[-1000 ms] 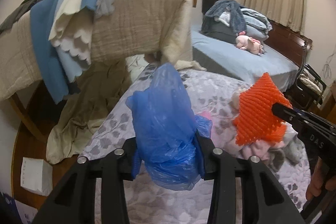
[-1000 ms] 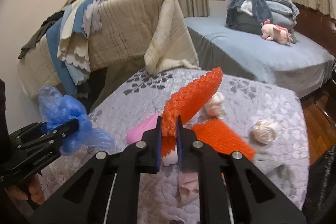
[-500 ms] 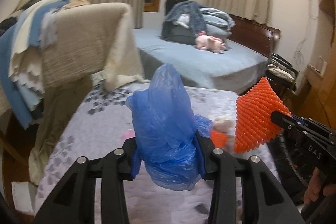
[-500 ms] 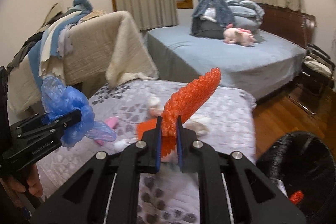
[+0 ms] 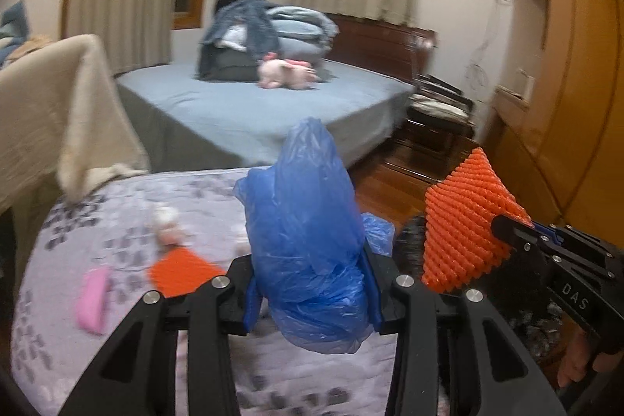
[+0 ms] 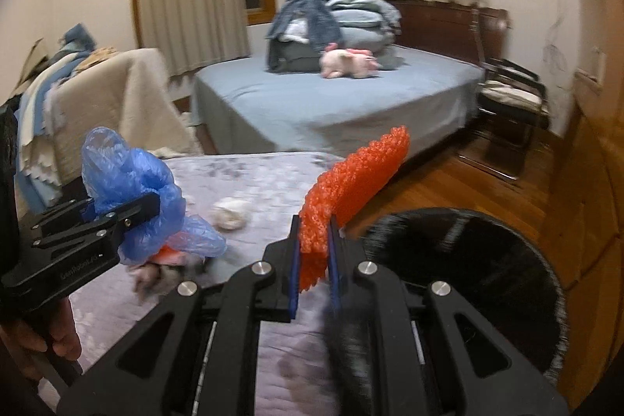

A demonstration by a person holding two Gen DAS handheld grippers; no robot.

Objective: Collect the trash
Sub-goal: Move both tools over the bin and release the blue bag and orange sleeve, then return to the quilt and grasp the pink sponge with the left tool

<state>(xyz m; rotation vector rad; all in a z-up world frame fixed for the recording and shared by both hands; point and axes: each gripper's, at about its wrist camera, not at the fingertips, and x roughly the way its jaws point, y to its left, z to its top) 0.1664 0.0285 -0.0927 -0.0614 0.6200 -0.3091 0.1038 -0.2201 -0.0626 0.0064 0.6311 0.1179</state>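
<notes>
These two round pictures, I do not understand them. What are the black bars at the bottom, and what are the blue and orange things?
The black bars are hand-held grippers, one in each of a person's hands; there is no robot. Each picture comes from a camera on one gripper, looking along its fingers. In the left view, the left gripper is shut on a crumpled blue plastic bag. In the right view, the right gripper is shut on a bumpy orange foam net. Below lies a grey flowered bedcover with a flat orange piece and a small pink object. The black round bin stands beside it.
</notes>
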